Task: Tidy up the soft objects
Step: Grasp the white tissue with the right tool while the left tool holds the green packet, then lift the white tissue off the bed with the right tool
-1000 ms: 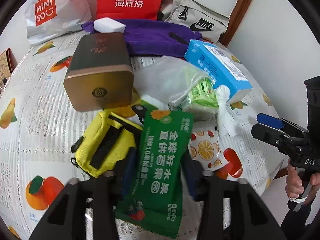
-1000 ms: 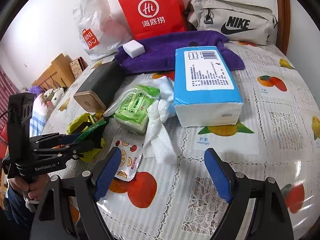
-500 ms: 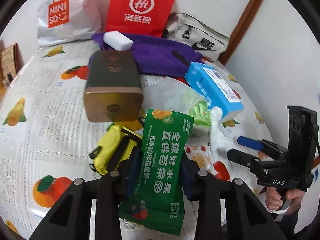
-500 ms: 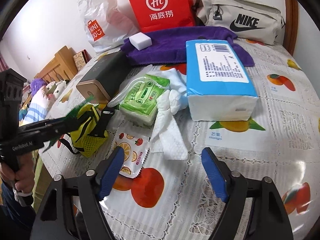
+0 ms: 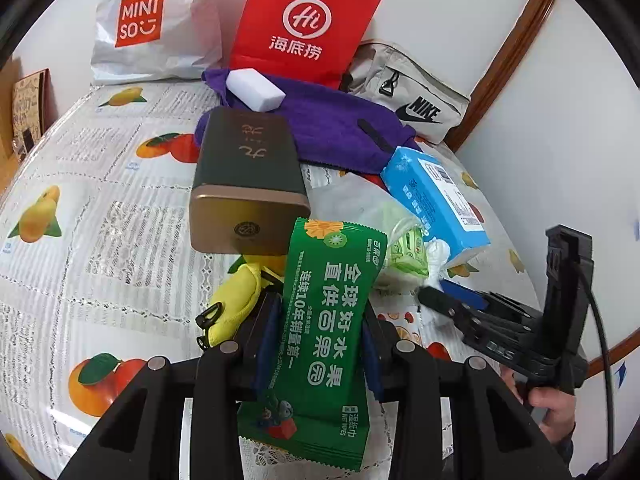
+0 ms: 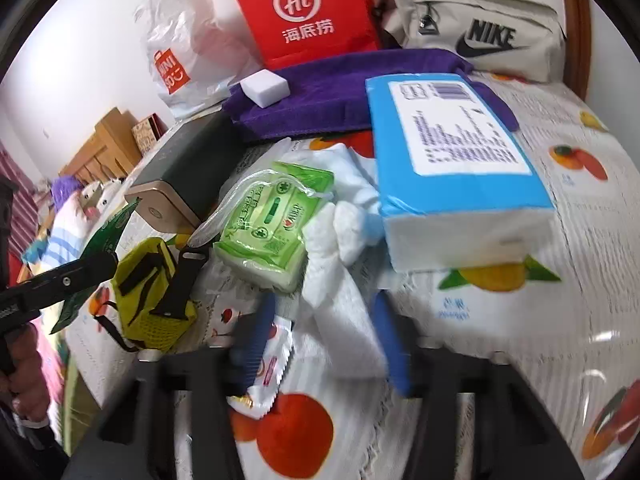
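My left gripper (image 5: pixel 320 344) is shut on a dark green wet-wipes pack (image 5: pixel 332 308), held up above the fruit-print tablecloth (image 5: pixel 100 220). The yellow pouch (image 5: pixel 236 292) lies just below it. In the right wrist view the same gripper (image 6: pixel 80 276) and pack (image 6: pixel 108 232) show at the left edge. My right gripper (image 6: pixel 326 332) is low over a crumpled white tissue (image 6: pixel 344 320). Its jaws are closing with the tissue between them; the left pad still stands a little clear of it. A fruit-print sachet (image 6: pixel 272 364) lies under that pad.
A light green wipes pack (image 6: pixel 272 224) in clear plastic and a blue tissue pack (image 6: pixel 452 152) lie just beyond the tissue. A dark tin (image 5: pixel 248 172), purple towel (image 5: pixel 332 120) with a white sponge (image 5: pixel 256 90), and red (image 5: pixel 304 24), Miniso (image 5: pixel 140 20) and Nike (image 5: pixel 416 108) bags stand behind.
The left gripper has lifted the green pack slightly and rolled. The right gripper has moved forward and down onto the white tissue, and its jaws have narrowed a lot.
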`<control>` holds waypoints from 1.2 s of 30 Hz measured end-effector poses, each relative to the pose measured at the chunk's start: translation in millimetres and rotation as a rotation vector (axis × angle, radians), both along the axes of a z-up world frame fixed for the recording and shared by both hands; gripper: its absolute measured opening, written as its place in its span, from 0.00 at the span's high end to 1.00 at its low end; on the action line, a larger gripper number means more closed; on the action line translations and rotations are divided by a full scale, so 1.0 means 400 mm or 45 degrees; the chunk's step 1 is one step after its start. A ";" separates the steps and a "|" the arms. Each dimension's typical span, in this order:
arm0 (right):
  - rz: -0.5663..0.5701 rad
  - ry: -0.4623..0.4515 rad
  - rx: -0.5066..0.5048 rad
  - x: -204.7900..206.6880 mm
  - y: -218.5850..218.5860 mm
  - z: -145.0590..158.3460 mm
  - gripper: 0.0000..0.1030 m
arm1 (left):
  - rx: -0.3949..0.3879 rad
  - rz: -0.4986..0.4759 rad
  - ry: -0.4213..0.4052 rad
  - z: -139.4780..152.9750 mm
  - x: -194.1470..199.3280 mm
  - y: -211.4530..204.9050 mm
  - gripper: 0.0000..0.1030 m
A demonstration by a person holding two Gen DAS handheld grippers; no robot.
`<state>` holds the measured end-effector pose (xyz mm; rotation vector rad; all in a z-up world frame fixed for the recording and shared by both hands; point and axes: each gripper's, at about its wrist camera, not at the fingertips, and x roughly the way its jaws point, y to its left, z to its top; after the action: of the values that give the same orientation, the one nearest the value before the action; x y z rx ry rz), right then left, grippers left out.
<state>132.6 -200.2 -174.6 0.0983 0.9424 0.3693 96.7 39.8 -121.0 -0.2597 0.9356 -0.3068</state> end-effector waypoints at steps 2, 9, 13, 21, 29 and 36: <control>0.017 -0.011 -0.078 0.001 0.019 -0.008 0.87 | 0.002 0.009 0.002 -0.005 0.001 0.000 0.66; 0.027 -0.046 -0.125 -0.048 -0.017 0.005 0.93 | -0.013 0.027 0.021 -0.018 0.003 0.001 0.66; 0.021 -0.059 -0.165 -0.086 -0.053 0.026 0.94 | -0.007 0.033 0.019 -0.017 -0.003 -0.001 0.66; -0.048 -0.063 -0.165 -0.127 -0.135 0.047 0.94 | -0.001 0.052 0.002 0.002 -0.013 -0.003 0.66; -0.081 -0.053 -0.150 -0.129 -0.158 0.058 0.94 | 0.035 0.075 -0.030 0.051 -0.022 -0.002 0.66; -0.049 -0.077 -0.128 -0.129 -0.142 0.107 0.94 | 0.052 0.126 -0.048 0.082 -0.016 0.009 0.66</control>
<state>80.9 -257.0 -131.8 0.0129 0.8967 0.2874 90.5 43.4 -88.2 -0.2610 0.8879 -0.2006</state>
